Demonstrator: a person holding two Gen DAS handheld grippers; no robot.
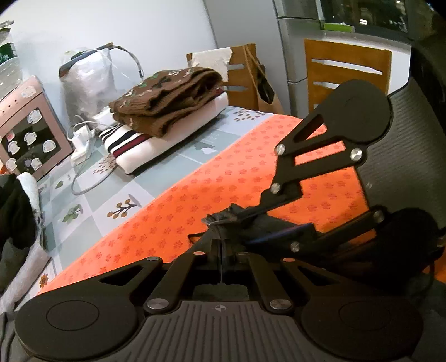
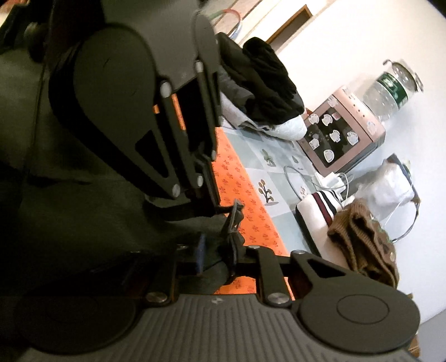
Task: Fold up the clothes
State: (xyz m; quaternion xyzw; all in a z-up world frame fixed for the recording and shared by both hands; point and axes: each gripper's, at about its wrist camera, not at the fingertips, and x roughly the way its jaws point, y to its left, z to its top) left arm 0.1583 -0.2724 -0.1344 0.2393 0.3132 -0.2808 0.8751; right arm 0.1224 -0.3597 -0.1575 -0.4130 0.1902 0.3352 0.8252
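Dark grey garment pinched, bunched

A home dining room: wooden chairs, patterned tablecloth, water dispenser.

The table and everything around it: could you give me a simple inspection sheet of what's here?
Surface: orange flower-print mat over a pale tile-pattern tablecloth.
Job's things: folded brown knitted sweater on a folded white striped garment; dark garment pinched by both tools; dark clothes pile.
Clutter: pink stickered box, white plastic bag.
Grippers: left gripper and right gripper both shut on dark fabric.
Cables: white cord and charger.
Surroundings: wooden chairs, white wall.
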